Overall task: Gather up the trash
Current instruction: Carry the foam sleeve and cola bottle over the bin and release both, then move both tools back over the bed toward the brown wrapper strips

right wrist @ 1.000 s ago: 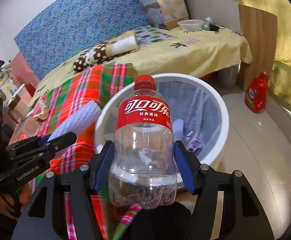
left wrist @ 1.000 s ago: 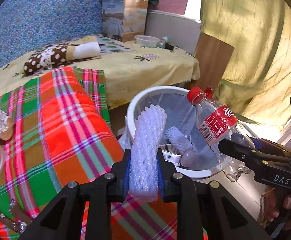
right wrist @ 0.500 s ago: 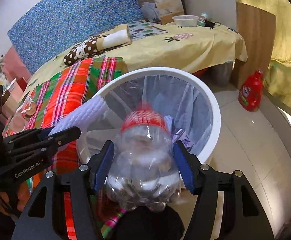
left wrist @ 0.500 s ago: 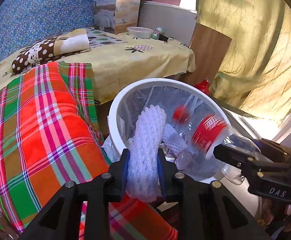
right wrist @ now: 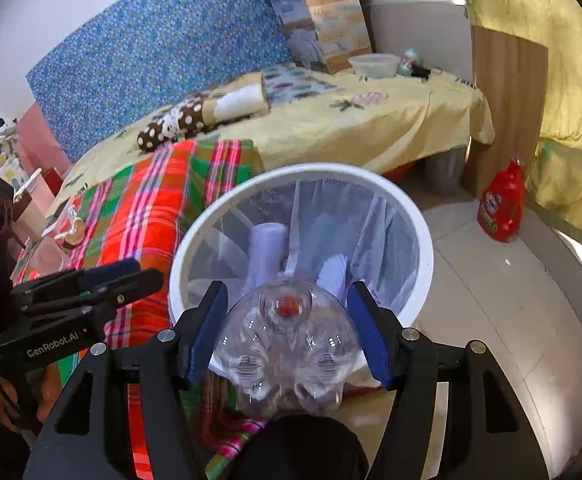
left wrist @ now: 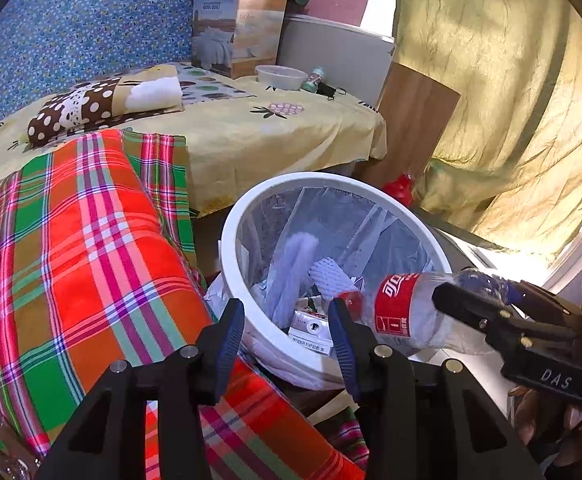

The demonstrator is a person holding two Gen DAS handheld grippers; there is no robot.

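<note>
A white trash bin [left wrist: 373, 194] with a clear liner stands beside the bed; it also shows in the right wrist view [right wrist: 425, 248]. My left gripper [left wrist: 287, 334] is open and empty at the bin's near rim. A white foam net sleeve [left wrist: 291, 276] lies inside the bin, also seen in the right wrist view [right wrist: 265, 250]. My right gripper [right wrist: 287, 332] is shut on a clear plastic bottle [right wrist: 287, 344] with a red label [left wrist: 395, 306], tipped cap-first over the bin's rim.
A plaid blanket [left wrist: 91, 248] covers the bed at left. A yellow sheet [left wrist: 251, 136] carries a box, a bowl and a pillow. A red detergent bottle [right wrist: 501, 204] stands on the tiled floor by a wooden board. More trash lies in the bin.
My left gripper opened and the foam sleeve dropped into the bin. My right gripper tipped the bottle from upright to cap-down over the bin.
</note>
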